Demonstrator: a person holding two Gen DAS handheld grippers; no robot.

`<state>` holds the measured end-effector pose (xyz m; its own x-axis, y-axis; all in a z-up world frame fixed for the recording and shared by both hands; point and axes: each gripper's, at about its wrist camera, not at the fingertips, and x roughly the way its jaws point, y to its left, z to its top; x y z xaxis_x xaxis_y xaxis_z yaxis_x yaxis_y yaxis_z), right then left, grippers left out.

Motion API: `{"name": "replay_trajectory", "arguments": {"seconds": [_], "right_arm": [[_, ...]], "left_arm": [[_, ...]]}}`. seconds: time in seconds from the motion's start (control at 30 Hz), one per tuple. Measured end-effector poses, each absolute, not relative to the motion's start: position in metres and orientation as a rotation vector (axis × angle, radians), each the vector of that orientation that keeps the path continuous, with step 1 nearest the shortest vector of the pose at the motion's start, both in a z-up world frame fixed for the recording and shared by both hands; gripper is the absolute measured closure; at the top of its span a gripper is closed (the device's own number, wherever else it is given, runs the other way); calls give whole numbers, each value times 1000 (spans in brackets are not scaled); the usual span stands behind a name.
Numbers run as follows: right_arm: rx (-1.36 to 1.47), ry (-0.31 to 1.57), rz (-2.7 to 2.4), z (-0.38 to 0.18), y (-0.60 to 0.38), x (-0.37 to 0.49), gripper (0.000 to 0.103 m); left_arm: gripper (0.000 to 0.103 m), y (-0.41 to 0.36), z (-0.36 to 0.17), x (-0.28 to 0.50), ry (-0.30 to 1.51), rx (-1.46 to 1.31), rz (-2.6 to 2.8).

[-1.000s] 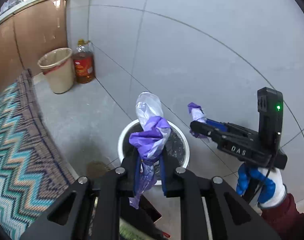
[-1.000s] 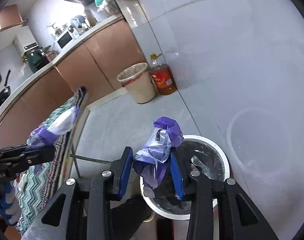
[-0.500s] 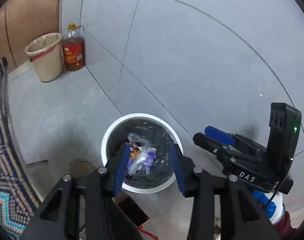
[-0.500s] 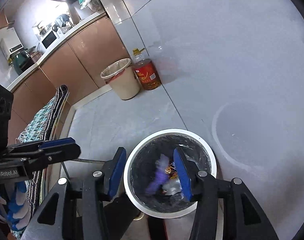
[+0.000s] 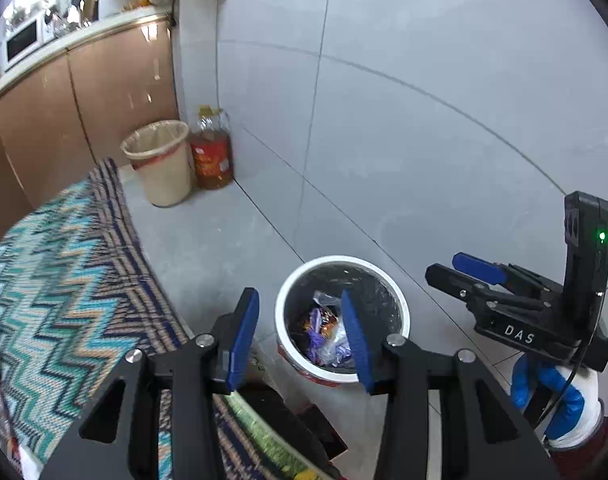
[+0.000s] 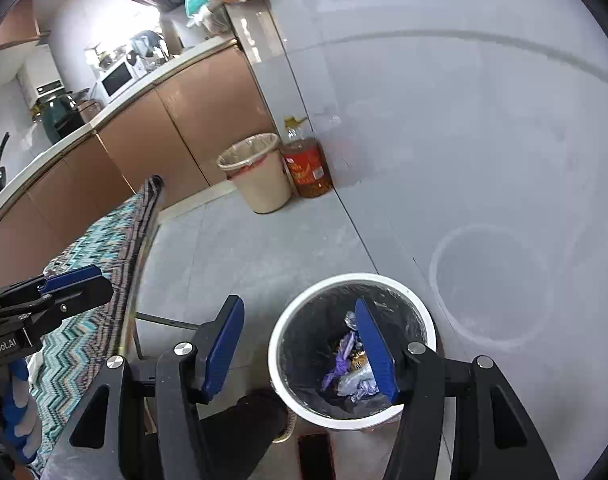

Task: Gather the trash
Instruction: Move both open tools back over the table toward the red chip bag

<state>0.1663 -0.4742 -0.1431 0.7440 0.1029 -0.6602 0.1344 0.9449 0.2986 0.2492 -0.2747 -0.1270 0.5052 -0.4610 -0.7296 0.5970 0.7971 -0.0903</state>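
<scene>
Both tongs, left (image 5: 299, 338) parted, right (image 6: 299, 346) still opening, hold nothing above upright bin (image 6: 420, 312) with wrappers (image 6: 350, 376).

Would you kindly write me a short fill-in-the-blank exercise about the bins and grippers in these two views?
1. The crumpled purple wrappers lie inside the ____-rimmed bin.
2. Between the fingers of the left gripper and of the right gripper there is ____ held.
3. The orange oil bottle stands right beside the ____ bin.
4. The zigzag cloth lies to the ____ of the white-rimmed bin in both views.

Missing words: white; nothing; beige; left
</scene>
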Motion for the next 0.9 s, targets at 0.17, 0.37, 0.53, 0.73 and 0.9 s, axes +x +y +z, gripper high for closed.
{"name": "replay_trajectory", "arguments": {"seconds": [0.17, 0.37, 0.53, 0.73, 0.9], "right_arm": [[306, 700, -12, -122, -457, 155, 42], [273, 669, -6, -104, -435, 146, 36], [247, 648, 1, -91, -416, 139, 27], [212, 632, 19, -78, -396, 134, 17], [181, 620, 47, -67, -378, 130, 16]], "left_arm": [[59, -250, -104, 230, 752, 194, -604], [55, -221, -86, 211, 692, 198, -569], [51, -197, -75, 199, 659, 182, -535], [48, -167, -67, 188, 631, 156, -487], [48, -142, -61, 177, 593, 127, -453]]}}
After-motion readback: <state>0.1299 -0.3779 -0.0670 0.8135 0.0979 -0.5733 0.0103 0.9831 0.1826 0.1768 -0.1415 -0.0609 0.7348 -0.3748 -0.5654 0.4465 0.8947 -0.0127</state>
